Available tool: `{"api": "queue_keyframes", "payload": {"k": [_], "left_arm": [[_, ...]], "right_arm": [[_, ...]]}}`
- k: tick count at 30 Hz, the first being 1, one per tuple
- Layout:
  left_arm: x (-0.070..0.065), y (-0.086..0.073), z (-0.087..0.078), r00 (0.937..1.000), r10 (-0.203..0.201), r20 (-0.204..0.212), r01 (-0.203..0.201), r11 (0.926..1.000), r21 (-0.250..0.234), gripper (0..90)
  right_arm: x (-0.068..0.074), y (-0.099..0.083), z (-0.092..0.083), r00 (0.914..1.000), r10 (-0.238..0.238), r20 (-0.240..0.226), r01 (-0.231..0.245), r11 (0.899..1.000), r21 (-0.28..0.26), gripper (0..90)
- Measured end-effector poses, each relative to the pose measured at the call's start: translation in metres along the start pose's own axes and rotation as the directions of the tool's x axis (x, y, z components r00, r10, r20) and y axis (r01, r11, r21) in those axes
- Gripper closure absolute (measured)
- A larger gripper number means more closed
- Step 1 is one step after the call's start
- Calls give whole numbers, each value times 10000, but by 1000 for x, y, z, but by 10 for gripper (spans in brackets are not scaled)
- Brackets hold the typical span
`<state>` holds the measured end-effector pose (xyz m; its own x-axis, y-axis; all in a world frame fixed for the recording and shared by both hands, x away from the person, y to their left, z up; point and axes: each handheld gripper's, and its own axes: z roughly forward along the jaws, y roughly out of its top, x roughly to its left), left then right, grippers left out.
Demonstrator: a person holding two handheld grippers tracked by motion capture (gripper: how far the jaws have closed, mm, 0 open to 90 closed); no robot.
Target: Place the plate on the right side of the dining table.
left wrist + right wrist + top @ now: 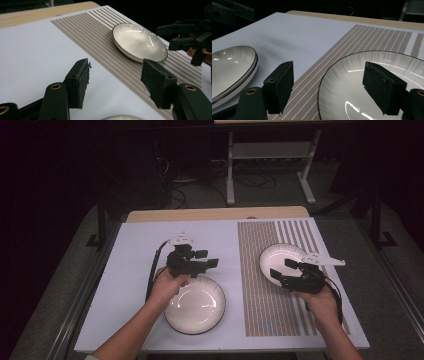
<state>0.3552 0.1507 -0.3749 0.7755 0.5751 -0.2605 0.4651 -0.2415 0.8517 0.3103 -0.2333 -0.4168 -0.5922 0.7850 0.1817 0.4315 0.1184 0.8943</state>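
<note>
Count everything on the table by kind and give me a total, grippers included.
Plates: 2, a larger plate on the white sheet and a smaller plate on the striped mat
Grippers: 2, the left gripper and the right gripper
Total: 4

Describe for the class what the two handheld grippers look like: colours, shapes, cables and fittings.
Both the left gripper and the right gripper are black, each with two flat rectangular padded jaws on arms with brass-coloured rivets. A grey three-cornered plate sits on top of each, and a black cable trails back from each. The person's forearms are bare.

Near plate [122, 117] edge-cropped
</note>
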Motion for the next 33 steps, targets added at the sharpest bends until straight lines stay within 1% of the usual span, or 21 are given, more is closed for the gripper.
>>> {"api": "queue_keyframes", "payload": {"k": [1, 2, 3, 5, 6, 7, 8, 9, 13, 15, 16, 17, 18, 21, 22, 24, 25, 28, 29, 32, 33], "left_arm": [[-1, -1, -5, 9998, 70, 159, -69, 9999, -108, 342], [-2, -4, -15, 9980, 421, 473, -412, 9989, -202, 320], [-2, -6, -20, 9964, 596, 597, -582, 9980, -250, 317], [-2, -9, -29, 9940, 716, 824, -684, 9968, -407, 300], [-2, -9, -29, 9940, 716, 824, -684, 9968, -407, 297], [-1, -11, -38, 9934, 932, 664, -896, 9945, -547, 297], [-1, -11, -38, 9934, 932, 664, -896, 9945, -547, 299], [1, -14, -46, 9930, 1014, 604, -972, 9929, -685, 298], [7, -23, -61, 9950, 911, 411, -872, 9923, -881, 297], [9, -27, -69, 9938, 1064, 314, -1031, 9904, -923, 297], [9, -27, -69, 9938, 1064, 314, -1031, 9904, -923, 297], [11, -31, -75, 9917, 1269, 204, -1243, 9872, -1004, 297], [12, -33, -78, 9903, 1377, 155, -1355, 9855, -1026, 297], [13, -37, -85, 9879, 1546, 107, -1526, 9825, -1064, 291], [14, -41, -91, 9853, 1705, 133, -1681, 9795, -1107, 277], [15, -44, -97, 9835, 1806, 108, -1783, 9775, -1127, 271], [15, -44, -97, 9835, 1806, 108, -1783, 9775, -1127, 265], [18, -50, -108, 9837, 1795, 75, -1773, 9769, -1188, 266], [18, -52, -110, 9823, 1870, 101, -1846, 9757, -1180, 266], [16, -58, -118, 9733, 2293, 88, -2267, 9671, -1158, 261], [16, -59, -121, 9732, 2295, 135, -2264, 9669, -1176, 260]], "right_arm": [[3, -1, 0, 9995, -304, -127, 305, 9995, 61, 229], [4, -1, 0, 9988, -463, -175, 464, 9989, 68, 224], [5, -1, -1, 9980, -592, -238, 595, 9982, 95, 220], [7, -2, -1, 9965, -738, -383, 743, 9972, 122, 217], [8, -2, -2, 9959, -777, -466, 782, 9969, 100, 217], [8, -3, -2, 9955, -782, -536, 789, 9968, 97, 216], [8, -3, -2, 9955, -782, -536, 789, 9968, 97, 216], [9, -3, -3, 9942, -886, -618, 894, 9959, 111, 215], [10, -3, -6, 9912, -1040, -820, 1039, 9946, -50, 205], [9, -3, -8, 9892, -1143, -915, 1138, 9934, -111, 201], [9, -3, -8, 9892, -1143, -915, 1138, 9934, -111, 201], [10, -4, -10, 9862, -1327, -992, 1320, 9912, -143, 200], [9, -4, -11, 9852, -1378, -1022, 1369, 9905, -154, 199], [9, -4, -12, 9838, -1416, -1102, 1405, 9899, -186, 198], [9, -5, -14, 9830, -1395, -1195, 1374, 9902, -259, 196], [8, -5, -16, 9807, -1524, -1224, 1501, 9883, -273, 195], [8, -5, -17, 9799, -1562, -1242, 1537, 9877, -289, 195], [7, -7, -19, 9774, -1633, -1339, 1605, 9865, -317, 192], [6, -7, -20, 9774, -1608, -1372, 1578, 9869, -328, 192], [5, -9, -23, 9780, -1554, -1391, 1512, 9877, -402, 193], [4, -10, -24, 9779, -1546, -1406, 1494, 9877, -464, 195]]}}
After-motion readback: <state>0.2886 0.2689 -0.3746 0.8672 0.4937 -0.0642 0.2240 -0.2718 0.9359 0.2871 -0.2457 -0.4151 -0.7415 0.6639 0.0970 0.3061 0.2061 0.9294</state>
